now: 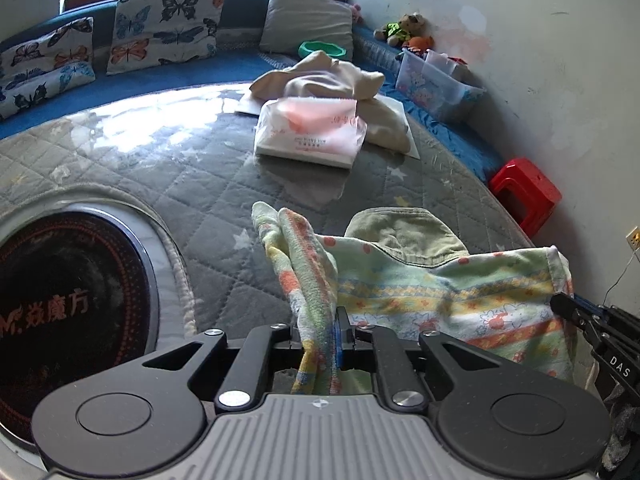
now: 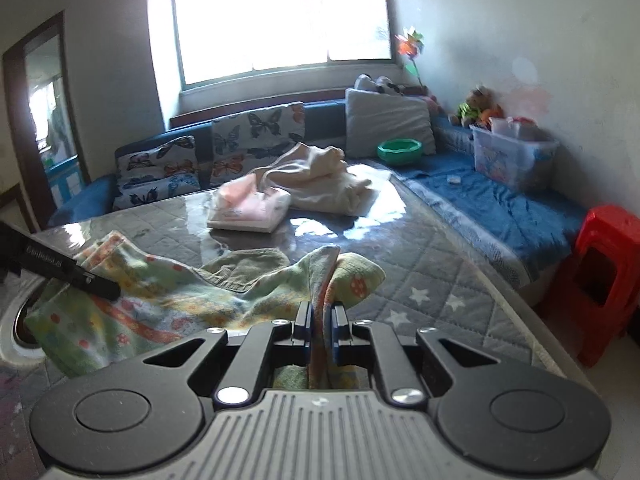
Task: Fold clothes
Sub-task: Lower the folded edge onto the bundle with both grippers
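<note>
A green patterned garment (image 1: 440,300) with orange and yellow bands is stretched between both grippers over the grey quilted table (image 1: 180,168). My left gripper (image 1: 324,320) is shut on its left corner, which bunches up between the pads. My right gripper (image 2: 320,316) is shut on the opposite corner (image 2: 324,276). An olive corduroy piece (image 1: 404,236) lies under the garment's far edge and also shows in the right wrist view (image 2: 244,268). The right gripper's fingers (image 1: 576,312) show at the right edge of the left wrist view; the left gripper's fingers (image 2: 80,280) show at the left of the right wrist view.
A white and pink plastic packet (image 1: 312,132) and a heap of cream clothes (image 1: 340,80) lie farther back on the table. A round black hob (image 1: 68,312) is set in the table at left. A red stool (image 1: 524,192) stands at right, a clear box (image 1: 436,80) on the blue bench.
</note>
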`<action>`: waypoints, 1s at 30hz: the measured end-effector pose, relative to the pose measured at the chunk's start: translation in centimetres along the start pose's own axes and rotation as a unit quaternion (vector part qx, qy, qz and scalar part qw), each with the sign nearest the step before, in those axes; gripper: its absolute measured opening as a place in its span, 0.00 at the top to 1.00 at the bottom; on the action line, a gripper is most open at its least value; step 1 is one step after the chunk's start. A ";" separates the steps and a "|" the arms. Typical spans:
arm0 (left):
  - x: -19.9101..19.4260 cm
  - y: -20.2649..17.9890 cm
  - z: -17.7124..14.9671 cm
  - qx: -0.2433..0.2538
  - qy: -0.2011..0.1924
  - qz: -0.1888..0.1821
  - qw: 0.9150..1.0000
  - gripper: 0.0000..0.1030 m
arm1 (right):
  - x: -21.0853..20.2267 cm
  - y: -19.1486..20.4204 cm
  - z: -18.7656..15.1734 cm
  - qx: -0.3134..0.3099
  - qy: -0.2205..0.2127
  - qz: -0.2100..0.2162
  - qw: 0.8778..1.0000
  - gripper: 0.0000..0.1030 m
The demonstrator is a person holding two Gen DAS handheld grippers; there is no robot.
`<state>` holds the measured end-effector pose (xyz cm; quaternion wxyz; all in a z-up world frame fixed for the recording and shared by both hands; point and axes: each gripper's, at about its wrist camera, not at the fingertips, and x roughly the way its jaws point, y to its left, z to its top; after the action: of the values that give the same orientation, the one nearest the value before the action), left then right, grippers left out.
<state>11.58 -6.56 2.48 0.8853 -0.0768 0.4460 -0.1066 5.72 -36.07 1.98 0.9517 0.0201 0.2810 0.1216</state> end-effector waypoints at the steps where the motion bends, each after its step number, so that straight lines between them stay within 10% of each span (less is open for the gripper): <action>1: 0.0 0.1 0.0 0.001 0.000 0.002 1.000 0.88 | 0.0 0.2 0.0 -0.003 0.001 0.000 1.000 0.92; 15: 1.2 2.9 -1.7 -0.015 0.025 0.027 0.999 0.67 | 1.8 -0.9 -1.5 0.014 0.041 -0.045 0.998 0.89; 30: 1.7 2.0 0.3 -0.014 -0.008 0.020 1.000 0.74 | 5.6 1.6 -0.2 -0.008 0.052 -0.008 0.999 0.75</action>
<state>13.08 -5.09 0.88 0.8899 -0.0810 0.4414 -0.0820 9.87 -33.16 -0.98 0.9370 0.0037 0.3292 0.1171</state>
